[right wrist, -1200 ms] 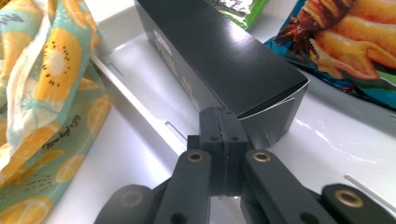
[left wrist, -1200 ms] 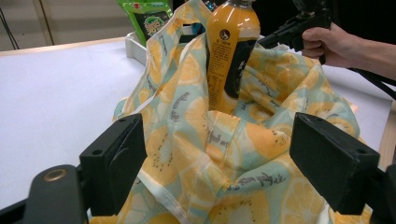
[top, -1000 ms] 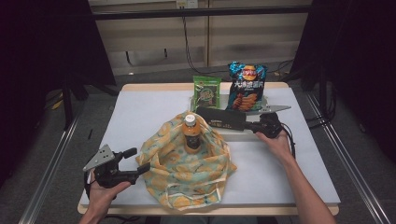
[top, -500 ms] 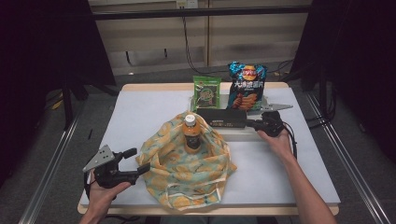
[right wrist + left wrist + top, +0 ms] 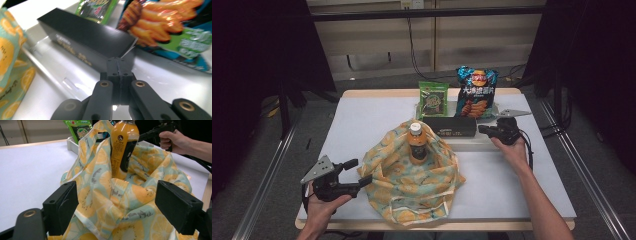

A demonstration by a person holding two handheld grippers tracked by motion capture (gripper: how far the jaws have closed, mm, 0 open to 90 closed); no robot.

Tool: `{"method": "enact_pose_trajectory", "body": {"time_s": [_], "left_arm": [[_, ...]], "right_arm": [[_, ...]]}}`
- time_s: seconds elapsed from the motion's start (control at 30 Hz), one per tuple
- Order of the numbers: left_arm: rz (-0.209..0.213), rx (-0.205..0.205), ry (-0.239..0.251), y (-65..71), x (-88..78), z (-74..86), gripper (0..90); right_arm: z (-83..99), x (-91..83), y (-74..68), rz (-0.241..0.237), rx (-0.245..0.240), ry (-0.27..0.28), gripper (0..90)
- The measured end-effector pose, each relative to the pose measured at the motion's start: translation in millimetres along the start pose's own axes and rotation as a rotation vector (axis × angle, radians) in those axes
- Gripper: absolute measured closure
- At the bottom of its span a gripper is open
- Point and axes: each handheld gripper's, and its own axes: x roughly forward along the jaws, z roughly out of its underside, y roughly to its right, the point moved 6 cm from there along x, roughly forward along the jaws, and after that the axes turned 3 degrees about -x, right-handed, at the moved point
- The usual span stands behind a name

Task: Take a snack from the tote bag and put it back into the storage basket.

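Beside the black box (image 5: 450, 127) the right gripper (image 5: 486, 131) lies level — jaws clenched empty, left gripper (image 5: 357, 174) released.

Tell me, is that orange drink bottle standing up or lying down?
Standing upright: the bottle rises from inside the fruit-print bag, white cap on top.

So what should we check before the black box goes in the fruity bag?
1. Right hand-held gripper shut at the black box: jaws together, tips at the box's end; whether they pinch it, cannot tell.
2. Left hand-held gripper holding the bag open: not ok, jaws wide apart with cloth between, not pinched.
3. Bag mouth open enough: cannot tell, folds crowd the orange drink bottle.
4. Bottle upright inside: ok.
5. Chip bag and green snack packet away from the box's path: ok, both stand behind the box.
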Motion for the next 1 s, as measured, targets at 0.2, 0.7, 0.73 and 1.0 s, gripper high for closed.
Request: {"method": "enact_pose_trajectory", "body": {"time_s": [0.2, 0.7, 0.73, 1.0], "left_arm": [[-0.015, -0.009, 0.010, -2.2, -2.1, -0.1, 18.4], [-0.004, 0.000, 0.008, 0.8, 0.0, -0.8, 18.4], [-0.014, 0.013, -0.004, 0.1, -0.4, -0.7, 18.4], [-0.011, 0.018, -0.002, 1.0, -0.7, -1.4, 18.8]], "right_arm": [[3.8, 9.0, 6.4, 0.032, 0.004, -0.037, 90.0], [2.3, 20.3, -8.0, -0.009, -0.002, -0.026, 89.3], [2.1, 21.2, -9.1, -0.014, -0.001, -0.023, 88.6], [2.0, 19.7, -11.7, -0.004, -0.003, -0.009, 75.6]]}}
